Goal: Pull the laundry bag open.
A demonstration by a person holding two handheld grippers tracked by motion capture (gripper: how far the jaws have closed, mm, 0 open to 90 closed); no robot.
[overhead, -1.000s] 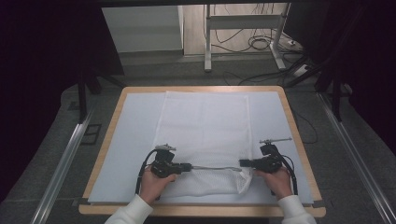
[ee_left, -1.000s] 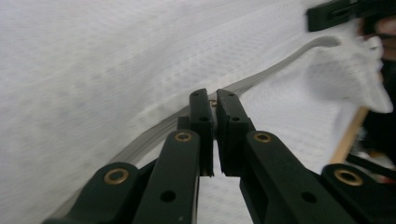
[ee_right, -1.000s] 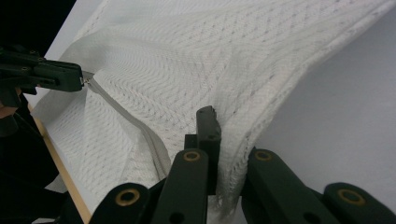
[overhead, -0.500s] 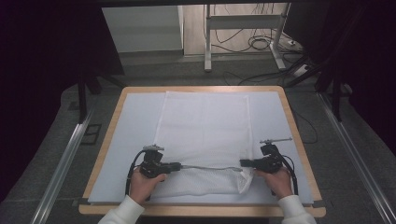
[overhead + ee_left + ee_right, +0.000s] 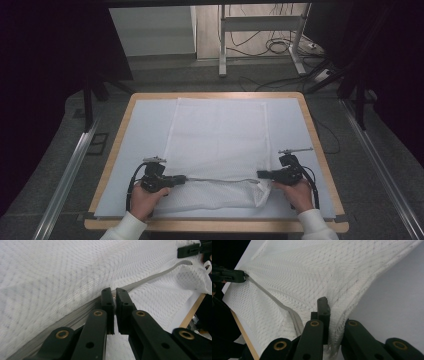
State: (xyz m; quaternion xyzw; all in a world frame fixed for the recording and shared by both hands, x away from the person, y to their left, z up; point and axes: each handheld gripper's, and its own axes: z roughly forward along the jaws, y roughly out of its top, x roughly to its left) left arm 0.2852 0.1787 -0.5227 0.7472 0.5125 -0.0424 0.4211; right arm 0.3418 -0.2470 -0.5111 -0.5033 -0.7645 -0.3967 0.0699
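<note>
At the lower middle of the high view, the white mesh bag point(image 5: 216, 150) lies flat on the bench point(image 5: 120, 150); the left hand-held gripper point(image 5: 176, 179) is clamped on its zipper point(image 5: 152, 277) pull, while the right hand-held gripper point(image 5: 261, 175) pinches the bag's edge, bracing the fabric taut.

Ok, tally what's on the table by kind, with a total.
White mesh bag with zipper: 1
Black hand-held grippers: 2, left and right
White table mat: 1
Total: 4
</note>
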